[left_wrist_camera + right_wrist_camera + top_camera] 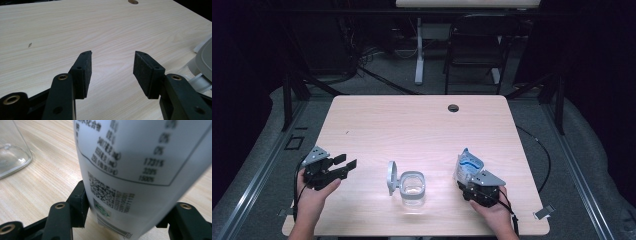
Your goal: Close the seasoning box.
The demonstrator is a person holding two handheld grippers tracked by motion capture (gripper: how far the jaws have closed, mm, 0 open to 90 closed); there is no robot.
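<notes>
A clear glass jar (412,187) stands at the middle of the table's near side, its grey lid (391,177) swung open to the left. In the right gripper view a blue-and-white printed pouch (140,157) sits between the jaws of my right gripper (122,215), which is shut on its lower part, and the jar (12,155) shows at the left. Seen from above, the pouch (467,166) stands upright right of the jar, held by my right gripper (468,184). My left gripper (348,167) rests left of the jar, open. Nothing lies between its jaws in the left gripper view (112,72).
The light wooden table (422,125) has a cable hole (453,108) near its far edge. The jar's lid (205,60) shows at the right edge of the left gripper view. A chair (474,45) and a desk leg (419,55) stand beyond the table.
</notes>
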